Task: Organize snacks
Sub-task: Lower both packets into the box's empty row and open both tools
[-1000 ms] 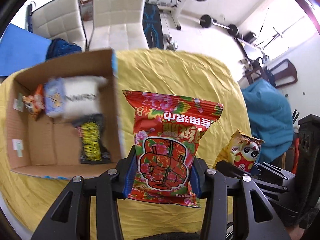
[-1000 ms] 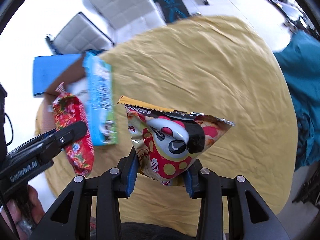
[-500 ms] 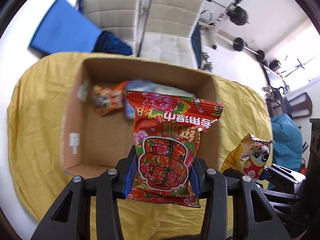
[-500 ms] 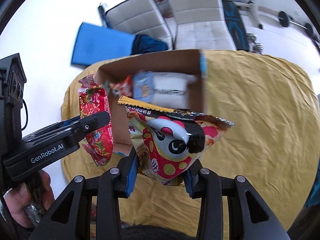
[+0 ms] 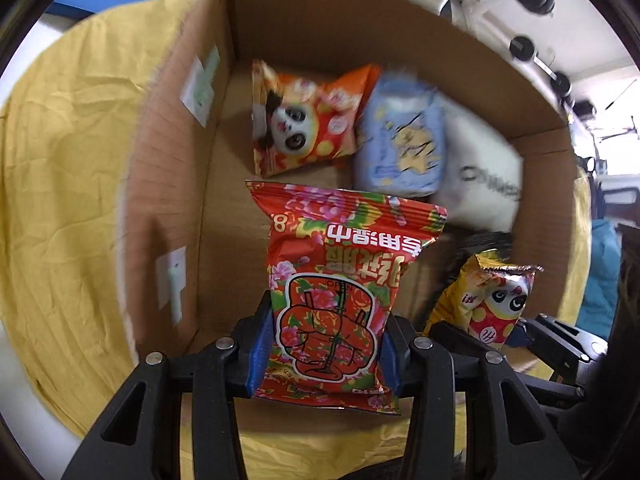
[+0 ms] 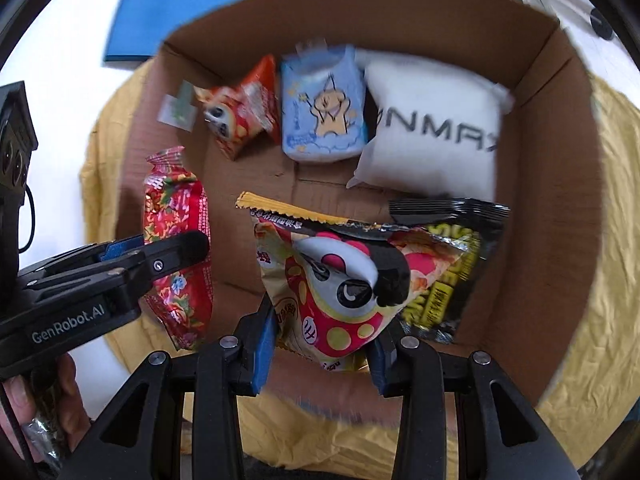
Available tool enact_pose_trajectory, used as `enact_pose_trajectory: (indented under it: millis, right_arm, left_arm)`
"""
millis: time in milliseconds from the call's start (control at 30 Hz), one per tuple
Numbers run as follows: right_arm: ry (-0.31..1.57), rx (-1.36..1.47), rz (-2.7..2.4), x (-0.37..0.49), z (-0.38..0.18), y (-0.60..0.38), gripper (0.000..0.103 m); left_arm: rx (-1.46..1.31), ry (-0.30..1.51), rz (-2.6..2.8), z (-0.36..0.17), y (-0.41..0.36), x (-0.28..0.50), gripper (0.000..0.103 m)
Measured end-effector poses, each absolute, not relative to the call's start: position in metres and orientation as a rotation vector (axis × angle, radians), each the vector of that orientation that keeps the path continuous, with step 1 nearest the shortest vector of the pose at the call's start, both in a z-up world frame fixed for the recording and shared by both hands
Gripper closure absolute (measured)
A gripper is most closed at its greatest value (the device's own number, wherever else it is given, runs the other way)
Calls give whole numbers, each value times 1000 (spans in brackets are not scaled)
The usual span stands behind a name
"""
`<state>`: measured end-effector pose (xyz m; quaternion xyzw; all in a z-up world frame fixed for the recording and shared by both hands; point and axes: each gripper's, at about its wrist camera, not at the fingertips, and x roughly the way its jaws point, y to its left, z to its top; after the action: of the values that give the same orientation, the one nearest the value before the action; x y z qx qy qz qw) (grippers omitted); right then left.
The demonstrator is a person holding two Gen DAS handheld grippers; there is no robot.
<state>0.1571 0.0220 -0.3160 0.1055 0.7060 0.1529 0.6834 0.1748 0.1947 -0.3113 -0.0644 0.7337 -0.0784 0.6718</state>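
Note:
My left gripper (image 5: 326, 344) is shut on a red flowered snack bag (image 5: 340, 280), held over the left part of an open cardboard box (image 5: 176, 128). My right gripper (image 6: 322, 344) is shut on a yellow and red panda snack bag (image 6: 344, 276), held over the box (image 6: 560, 160) near its front wall. The red bag (image 6: 180, 240) and the left gripper (image 6: 120, 268) show at the left of the right wrist view. The panda bag (image 5: 492, 300) shows at the right of the left wrist view.
Inside the box lie an orange panda bag (image 6: 240, 116), a light blue packet (image 6: 320, 112), a white pouch (image 6: 436, 136) and a black and yellow bag (image 6: 448, 264). A yellow cloth (image 5: 68, 160) covers the table. A blue mat (image 6: 172, 8) lies beyond. A hand (image 6: 36, 412) grips the left tool.
Both grippers have moved forward and down with their bags; they are now over the box's opening, much closer to its contents. Both grips are unchanged.

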Motion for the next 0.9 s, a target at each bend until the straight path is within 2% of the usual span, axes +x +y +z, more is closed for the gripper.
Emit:
enact_pose_trajectory:
  millis: [400, 900]
  right_arm:
    - [1682, 238, 319, 178, -376, 43, 61]
    - [1725, 219, 303, 176, -402, 44, 54]
  left_arm:
    - [-87, 1768, -207, -361, 181, 192, 60]
    - [-44, 1744, -161, -355, 169, 182, 57]
